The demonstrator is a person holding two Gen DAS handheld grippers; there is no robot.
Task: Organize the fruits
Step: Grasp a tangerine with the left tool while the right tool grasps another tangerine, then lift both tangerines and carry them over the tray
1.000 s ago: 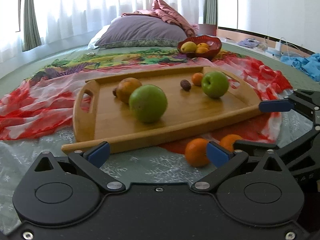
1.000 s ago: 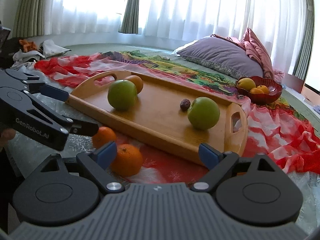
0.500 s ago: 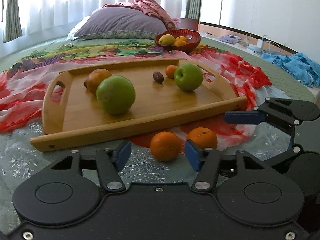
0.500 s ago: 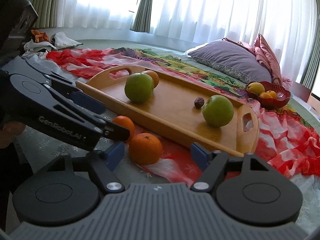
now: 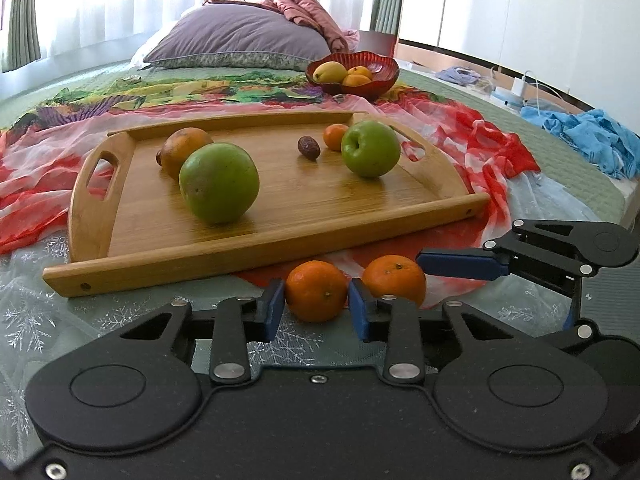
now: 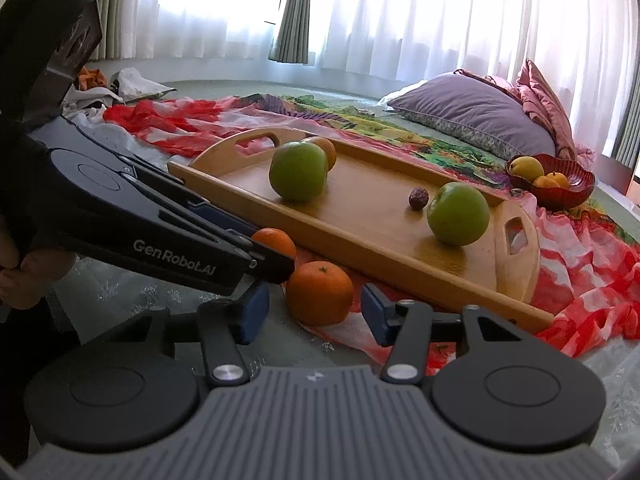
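Orange against pale cloth, two mandarins lie on the bedspread just in front of the bamboo tray's (image 5: 256, 252) near rim. In the left wrist view, the left gripper (image 5: 316, 310) has the left mandarin (image 5: 316, 290) between its blue pads; the jaws are closing and both pads look to be touching the peel, so the grasp seems all but made. The right mandarin (image 5: 394, 278) sits just beside it, with a pad of the right gripper reaching in from the right. On the tray rest two green apples (image 5: 219, 182), a brownish fruit, a date and a small mandarin; a red bowl (image 5: 352, 74) of yellow and orange fruit stands farther back.

In the right wrist view, the right gripper (image 6: 314, 312) straddles the nearer mandarin (image 6: 319, 294), jaws closing but with gaps still showing on both sides, so nothing is grasped yet. The left gripper's black body crosses in from the left over the other mandarin (image 6: 276, 242).

I judge the step to be a two-handed pickup. Next, each grip must firm up without bruising, then lift clear of the tray's rim.
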